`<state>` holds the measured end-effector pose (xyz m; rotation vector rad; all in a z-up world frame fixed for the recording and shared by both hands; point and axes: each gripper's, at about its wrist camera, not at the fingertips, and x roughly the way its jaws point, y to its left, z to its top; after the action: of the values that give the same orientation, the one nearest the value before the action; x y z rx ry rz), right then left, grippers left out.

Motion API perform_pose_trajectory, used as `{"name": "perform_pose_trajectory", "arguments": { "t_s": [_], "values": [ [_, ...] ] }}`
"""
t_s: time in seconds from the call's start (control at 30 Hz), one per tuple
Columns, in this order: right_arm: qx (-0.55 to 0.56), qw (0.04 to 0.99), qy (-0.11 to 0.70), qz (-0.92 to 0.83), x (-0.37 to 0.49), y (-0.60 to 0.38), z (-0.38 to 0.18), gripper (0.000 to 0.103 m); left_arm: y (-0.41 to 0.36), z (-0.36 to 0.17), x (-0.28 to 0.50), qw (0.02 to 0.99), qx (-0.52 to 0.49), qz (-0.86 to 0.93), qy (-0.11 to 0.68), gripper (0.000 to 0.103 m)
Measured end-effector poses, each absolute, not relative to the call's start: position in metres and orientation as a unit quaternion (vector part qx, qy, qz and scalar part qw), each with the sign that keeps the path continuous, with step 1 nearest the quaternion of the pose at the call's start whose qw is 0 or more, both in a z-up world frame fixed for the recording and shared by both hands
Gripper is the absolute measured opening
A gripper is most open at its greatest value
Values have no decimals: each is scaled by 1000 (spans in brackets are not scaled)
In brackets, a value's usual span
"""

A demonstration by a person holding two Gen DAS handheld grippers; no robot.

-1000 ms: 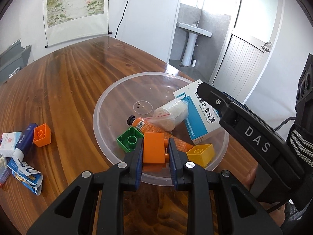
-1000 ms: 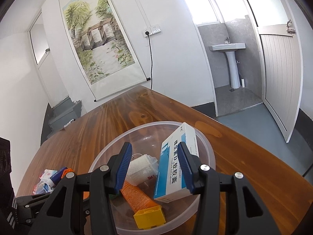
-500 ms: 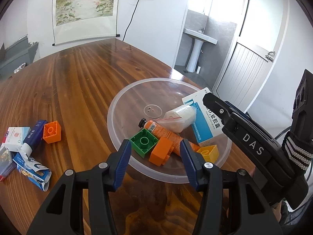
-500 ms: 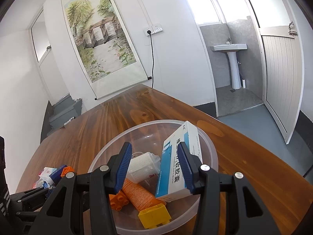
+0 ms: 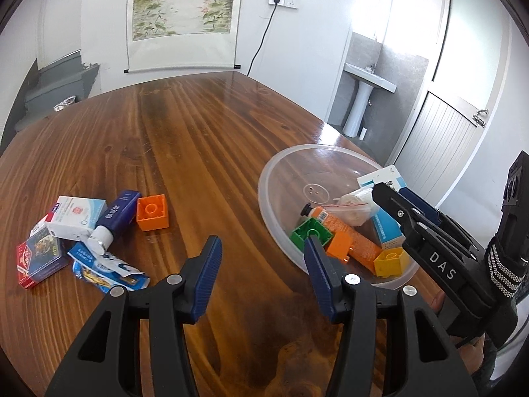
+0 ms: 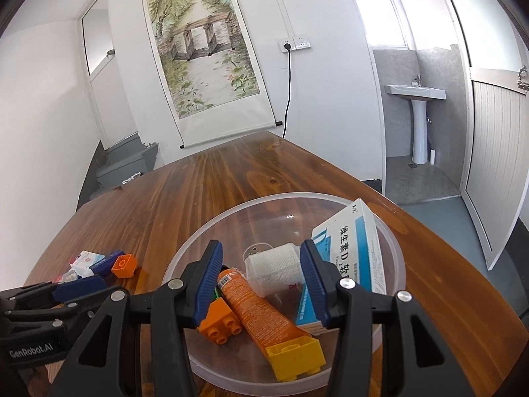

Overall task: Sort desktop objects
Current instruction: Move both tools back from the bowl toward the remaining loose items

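Both our left gripper (image 5: 261,274) and right gripper (image 6: 261,279) gape wide, empty, so we swing left toward the orange block (image 5: 152,212) at ten o'clock, squaring jaws across its flat sides.

The left gripper (image 5: 261,271) is held above the table with its jaws wide apart and nothing between them. The right gripper (image 6: 261,276) is also spread wide and empty, pointing forward and a little down.
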<state>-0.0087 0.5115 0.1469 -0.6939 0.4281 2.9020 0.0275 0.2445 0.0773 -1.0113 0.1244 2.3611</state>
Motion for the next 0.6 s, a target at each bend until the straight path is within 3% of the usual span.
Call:
{"name": "perform_pose_trajectory", "arguments": {
  "t_s": [0.1, 0.6],
  "values": [
    [-235, 60, 140, 960, -10, 509, 146, 60, 227, 80, 21, 264, -378, 887, 37, 55],
    [-253, 26, 139, 957, -21, 477, 164, 60, 118, 74, -25, 137, -381, 914, 14, 55]
  ]
}}
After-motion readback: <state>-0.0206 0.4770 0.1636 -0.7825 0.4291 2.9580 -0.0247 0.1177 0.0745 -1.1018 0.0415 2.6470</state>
